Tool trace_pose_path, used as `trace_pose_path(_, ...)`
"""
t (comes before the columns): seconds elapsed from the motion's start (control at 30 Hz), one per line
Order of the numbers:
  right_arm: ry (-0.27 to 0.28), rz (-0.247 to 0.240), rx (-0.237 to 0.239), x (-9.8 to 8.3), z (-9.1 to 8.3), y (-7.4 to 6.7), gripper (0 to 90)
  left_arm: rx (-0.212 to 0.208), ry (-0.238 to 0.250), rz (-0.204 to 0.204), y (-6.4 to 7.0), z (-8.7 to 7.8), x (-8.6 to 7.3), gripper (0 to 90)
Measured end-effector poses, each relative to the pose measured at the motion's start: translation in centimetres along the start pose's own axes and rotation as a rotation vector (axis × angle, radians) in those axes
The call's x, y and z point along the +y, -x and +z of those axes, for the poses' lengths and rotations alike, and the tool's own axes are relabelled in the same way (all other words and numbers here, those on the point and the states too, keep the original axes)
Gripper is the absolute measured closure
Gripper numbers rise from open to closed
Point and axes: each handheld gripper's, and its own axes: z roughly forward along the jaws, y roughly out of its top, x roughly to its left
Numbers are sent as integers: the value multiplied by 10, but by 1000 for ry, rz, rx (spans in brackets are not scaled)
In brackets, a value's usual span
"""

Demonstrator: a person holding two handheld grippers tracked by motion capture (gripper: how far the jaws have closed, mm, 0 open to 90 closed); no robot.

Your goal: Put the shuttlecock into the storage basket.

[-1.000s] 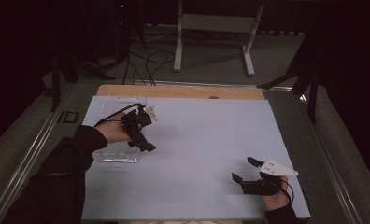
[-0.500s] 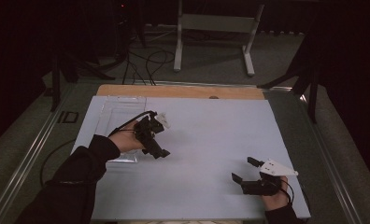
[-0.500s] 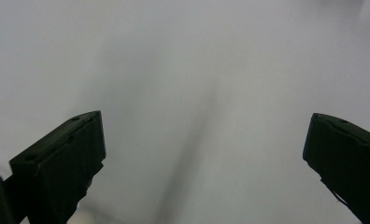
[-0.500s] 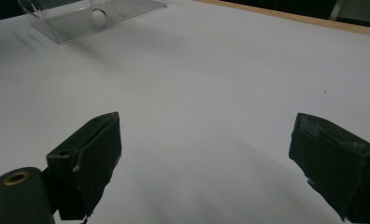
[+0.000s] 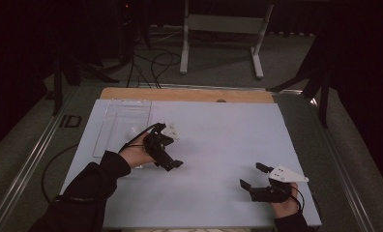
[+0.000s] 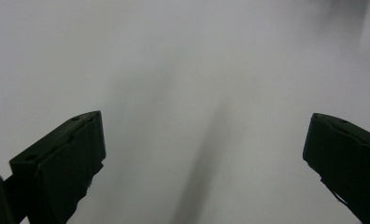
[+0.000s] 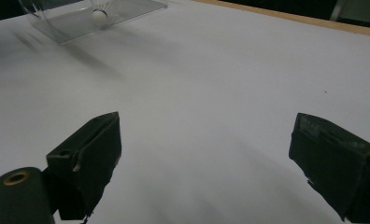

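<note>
My left gripper point(image 5: 171, 163) hovers over the white table sheet just right of a clear plastic tray point(image 5: 113, 126); its jaws point down and to the right. In the left gripper view the left gripper point(image 6: 205, 123) stands wide open above bare white surface, holding nothing. My right gripper point(image 5: 250, 175) rests low near the front right of the sheet, open and empty, jaws aimed left. In the right gripper view the right gripper point(image 7: 206, 122) faces across the sheet toward the tray point(image 7: 127, 10), where a small white shuttlecock-like object point(image 7: 98, 14) lies. That object point(image 5: 132, 132) appears faintly in the high view.
The white sheet point(image 5: 218, 140) covers a wooden table whose edge point(image 5: 189, 94) shows at the back. Beyond it stand a grey metal stand point(image 5: 223, 29) and loose cables point(image 5: 153, 63) on the floor. Metal rails run along both sides.
My left gripper has travelled rightward from above the tray's near end out over the open sheet. The right gripper has stayed put.
</note>
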Motion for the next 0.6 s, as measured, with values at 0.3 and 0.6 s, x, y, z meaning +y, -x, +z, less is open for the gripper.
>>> trace_pose_path(0.3, 1, 1, 0, 0, 0, 0, 97, 40, 52, -7, 11, 7, -14, 0)
trace_pose_path(0.6, 2, -1, 1, 0, 0, 0, 97, 69, 142, -4, 25, 8, -31, 0)
